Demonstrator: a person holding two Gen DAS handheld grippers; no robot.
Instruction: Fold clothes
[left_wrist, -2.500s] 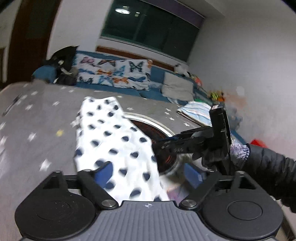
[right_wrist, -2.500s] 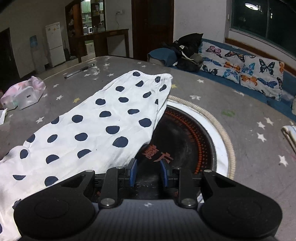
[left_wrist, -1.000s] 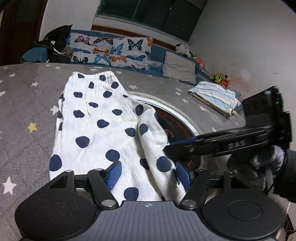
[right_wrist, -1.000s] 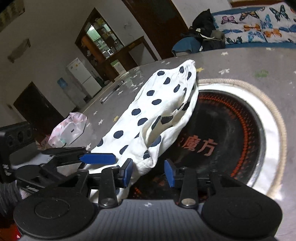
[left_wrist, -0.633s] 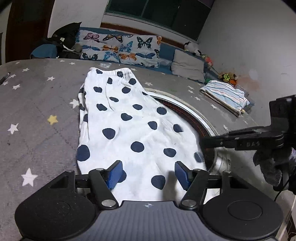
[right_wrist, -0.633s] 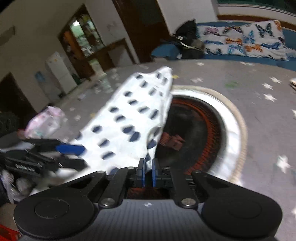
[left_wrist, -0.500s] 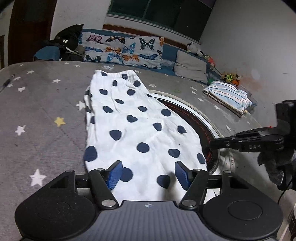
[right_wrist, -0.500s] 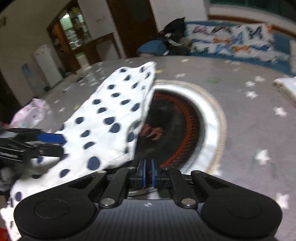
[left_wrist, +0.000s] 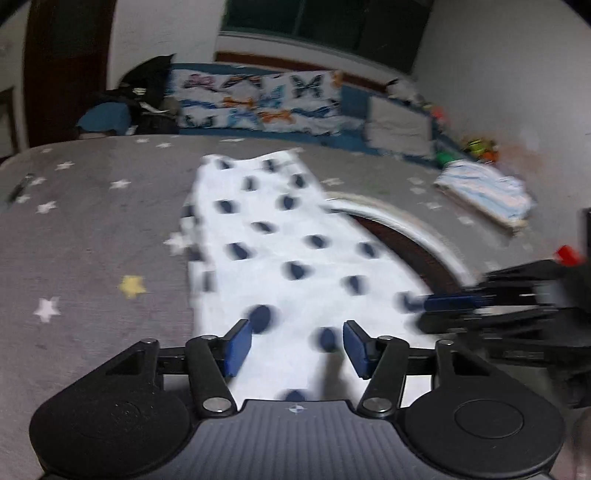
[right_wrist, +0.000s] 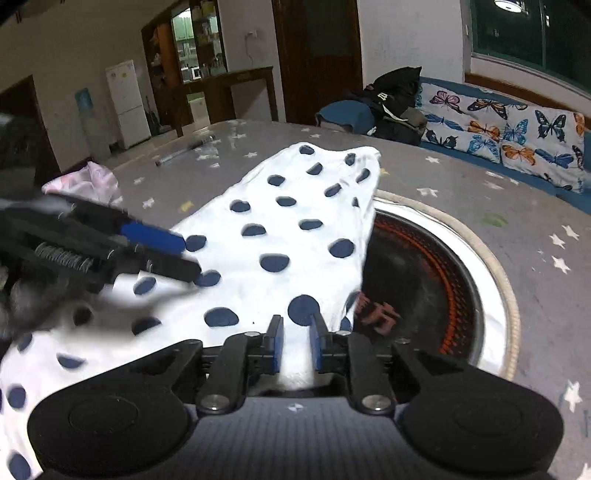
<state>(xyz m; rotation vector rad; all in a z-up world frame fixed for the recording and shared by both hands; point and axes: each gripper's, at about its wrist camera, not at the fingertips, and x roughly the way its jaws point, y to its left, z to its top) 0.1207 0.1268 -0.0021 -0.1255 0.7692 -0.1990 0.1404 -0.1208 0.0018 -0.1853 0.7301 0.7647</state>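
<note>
We see the grey star-printed table (right_wrist: 461, 177) filling both views, its round dark burner plate (right_wrist: 424, 280) ringed in white at the middle. Across the table lies the white garment with navy dots (right_wrist: 280, 236), spread long and flat, one edge draped over the rim of the burner plate. Our left claw (left_wrist: 297, 347) stands wide, pads apart over the near end of the garment, gripping nothing. Our right claw (right_wrist: 296, 349) is narrow, with white cloth showing in the small gap between its pads; we cannot tell whether it pinches the cloth. A folded striped cloth (left_wrist: 484, 194) rests well apart at the table's far side
</note>
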